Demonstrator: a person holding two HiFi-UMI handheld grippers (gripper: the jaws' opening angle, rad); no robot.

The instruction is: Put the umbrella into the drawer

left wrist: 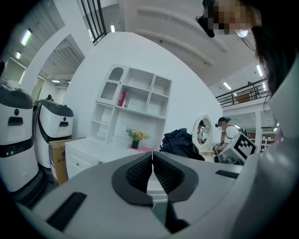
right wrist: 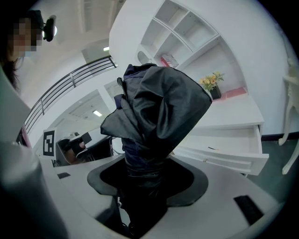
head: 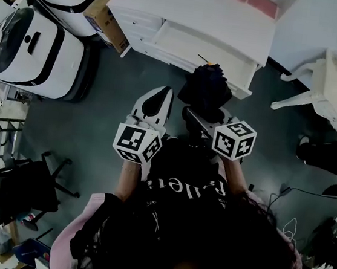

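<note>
A dark folded umbrella (right wrist: 156,112) stands up between the jaws of my right gripper (right wrist: 142,175), which is shut on its lower part. In the head view the umbrella (head: 206,87) hangs just in front of the open white drawer (head: 197,49) of the white desk (head: 190,5). The drawer (right wrist: 229,142) also shows at the right of the right gripper view. My left gripper (left wrist: 152,163) is shut with nothing in it, pads touching, and sits beside the right one (head: 202,118) at the left (head: 154,102). From the left gripper view the umbrella (left wrist: 180,142) shows to the right.
Two white robot housings (head: 39,48) stand left of the desk, with a cardboard box (head: 106,23) between them and it. A white chair (head: 336,81) is at the right. A black office chair (head: 18,188) is at lower left. A shelf unit (left wrist: 133,105) rises behind the desk.
</note>
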